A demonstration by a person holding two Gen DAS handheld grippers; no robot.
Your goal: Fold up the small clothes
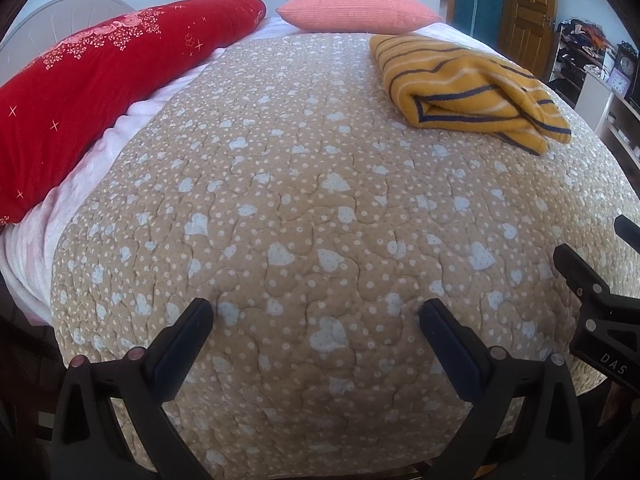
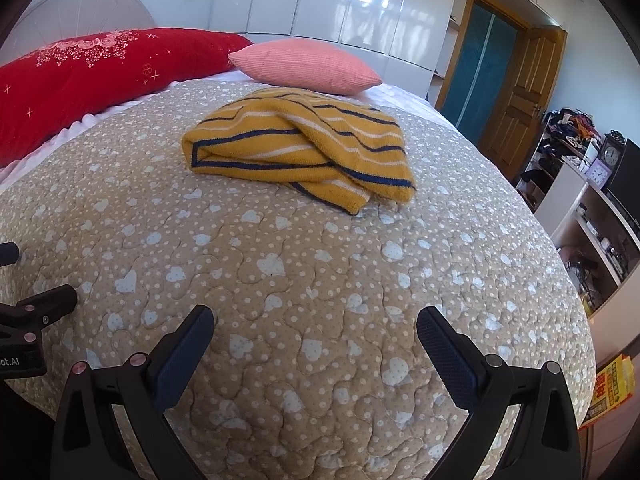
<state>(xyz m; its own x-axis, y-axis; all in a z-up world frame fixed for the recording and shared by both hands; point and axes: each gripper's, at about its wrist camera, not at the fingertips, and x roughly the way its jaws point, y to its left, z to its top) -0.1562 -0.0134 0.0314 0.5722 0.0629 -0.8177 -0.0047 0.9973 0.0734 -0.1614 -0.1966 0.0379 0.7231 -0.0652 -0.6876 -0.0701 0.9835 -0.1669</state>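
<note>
Left wrist view
Left gripper: jaws spread wide, nothing between them, above the near part of the quilt.
Quilt: tan, quilted, white dots and pale hearts, covering most of the bed.
Striped garment: mustard yellow with navy and white stripes, folded into a thick bundle, lying on the quilt far right, well apart from the fingers.
Red bolster: long, floral print, along the left edge on a pale pink sheet.
Pink cushion: at the far end, just beyond the garment.
Right gripper: seen only in part at the right edge; looks parted, though hard to tell from here.

Right wrist view
Right gripper: jaws wide apart, empty, over the quilt.
Striped garment: centre of the bed, ahead of the fingers, not touched, one loose hem spilling to the right.
Red bolster: far left.
Pink cushion: just behind the garment.
Shelving: cluttered, right of the bed, clocks on top.
Wooden door: beyond it.
</note>
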